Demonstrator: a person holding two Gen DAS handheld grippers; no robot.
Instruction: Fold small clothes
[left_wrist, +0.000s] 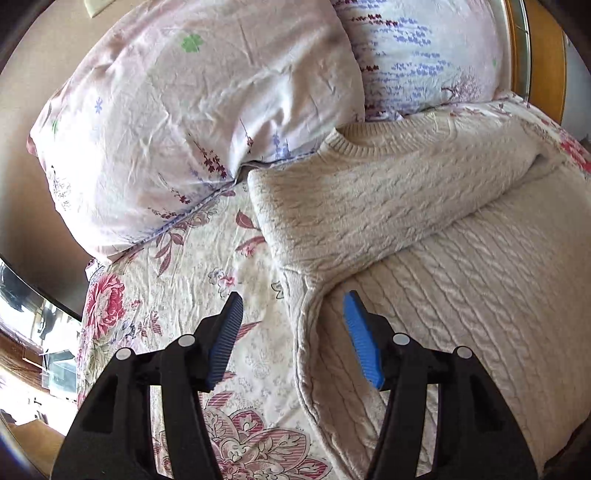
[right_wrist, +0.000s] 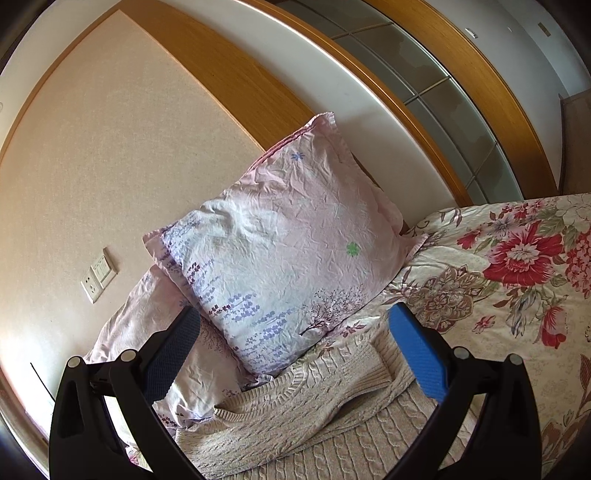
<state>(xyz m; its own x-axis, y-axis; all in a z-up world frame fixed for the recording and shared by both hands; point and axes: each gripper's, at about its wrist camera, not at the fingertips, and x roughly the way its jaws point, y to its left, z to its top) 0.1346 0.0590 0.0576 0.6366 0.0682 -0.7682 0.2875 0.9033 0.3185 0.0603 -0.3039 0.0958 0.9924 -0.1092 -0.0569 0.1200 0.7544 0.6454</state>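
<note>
A cream cable-knit sweater lies on the floral bedsheet, one sleeve folded across its chest, neckline toward the pillows. My left gripper is open and empty, hovering over the sweater's left side edge, one finger over the sheet, the other over the knit. In the right wrist view the sweater lies just below my right gripper, which is open wide and empty, above the collar and folded sleeve cuff.
Two pale floral pillows lean against the wall at the head of the bed. A wooden-framed sliding door and a wall socket stand behind. The floral sheet extends right.
</note>
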